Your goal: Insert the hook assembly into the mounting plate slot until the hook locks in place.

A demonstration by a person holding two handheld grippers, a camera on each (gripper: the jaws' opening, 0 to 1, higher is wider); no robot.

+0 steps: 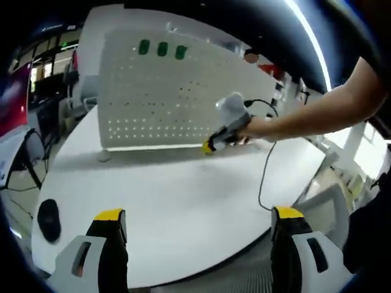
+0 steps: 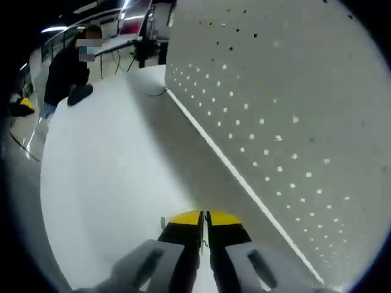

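Where pegboard stands, green hooks.

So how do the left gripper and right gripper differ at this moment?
The left gripper has its jaws spread wide, with nothing between them; the right gripper has its jaws pressed together. The left sits back from the pegboard; the right is close to its base. Both have yellow tips.

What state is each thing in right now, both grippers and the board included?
Left gripper: jaws wide open, holding nothing, above the table.
Right gripper: jaws closed; a thin metal piece shows between the tips, too small to identify.
Pegboard: standing upright on the table.
Three green hooks: mounted in a row near the pegboard's top.
Black round object: lying on the table.
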